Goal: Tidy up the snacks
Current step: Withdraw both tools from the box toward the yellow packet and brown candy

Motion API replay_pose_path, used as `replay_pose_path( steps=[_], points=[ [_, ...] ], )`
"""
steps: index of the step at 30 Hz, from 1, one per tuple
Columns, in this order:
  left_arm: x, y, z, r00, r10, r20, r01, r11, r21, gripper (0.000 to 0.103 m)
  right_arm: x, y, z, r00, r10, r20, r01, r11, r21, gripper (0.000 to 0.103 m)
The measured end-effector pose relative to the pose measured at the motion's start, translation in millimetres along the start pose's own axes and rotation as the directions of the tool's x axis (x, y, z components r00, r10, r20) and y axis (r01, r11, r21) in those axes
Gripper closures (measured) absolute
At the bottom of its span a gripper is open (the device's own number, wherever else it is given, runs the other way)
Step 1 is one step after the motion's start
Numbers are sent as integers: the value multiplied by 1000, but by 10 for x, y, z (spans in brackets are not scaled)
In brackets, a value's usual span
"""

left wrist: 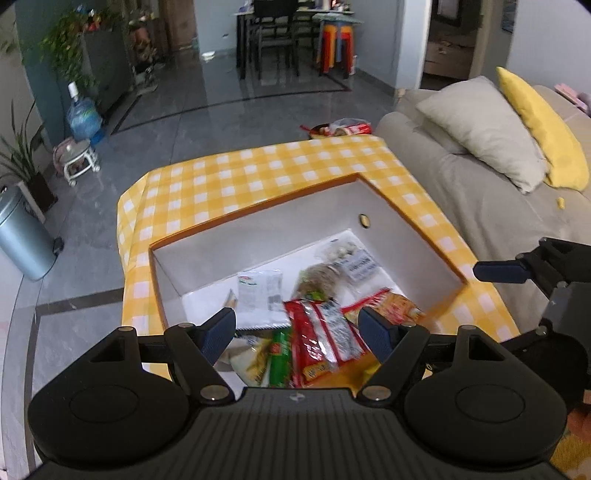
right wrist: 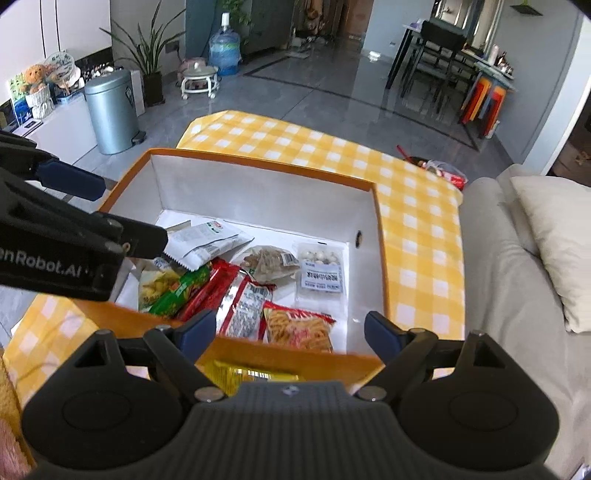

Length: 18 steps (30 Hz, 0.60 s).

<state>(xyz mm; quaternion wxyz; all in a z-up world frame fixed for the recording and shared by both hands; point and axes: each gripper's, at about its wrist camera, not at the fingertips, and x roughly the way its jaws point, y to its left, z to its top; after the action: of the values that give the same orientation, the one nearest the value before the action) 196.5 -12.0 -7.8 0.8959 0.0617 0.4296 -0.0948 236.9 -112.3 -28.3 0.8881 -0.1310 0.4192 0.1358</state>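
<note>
Checked table [right wrist: 417,221] carries orange box [right wrist: 380,254].

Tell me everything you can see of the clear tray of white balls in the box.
The clear tray is a shallow, see-through plastic pack. Round whitish pieces fill its far end, and a white printed label covers its near half. It lies flat on the white floor of the orange-rimmed box, close to the right wall. A brown-filled clear bag lies just left of it, touching or nearly so. No claw touches it.

Home living room: sofa [left wrist: 480,192], dining table [left wrist: 291,18].
</note>
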Motion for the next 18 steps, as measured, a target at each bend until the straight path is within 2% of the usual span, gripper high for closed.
replay_pose_path(
  steps=[8,18],
  points=[
    [-226,-243,-341,998,-30,49,30,999,14,14,-289,-21,-437,998,-51,48,49,998,50,18],
    [-211,-419,-749,993,-105,61,109,992,-68,15,-446,-121,-918,993,-94,71,79,979,188,18]
  ],
)
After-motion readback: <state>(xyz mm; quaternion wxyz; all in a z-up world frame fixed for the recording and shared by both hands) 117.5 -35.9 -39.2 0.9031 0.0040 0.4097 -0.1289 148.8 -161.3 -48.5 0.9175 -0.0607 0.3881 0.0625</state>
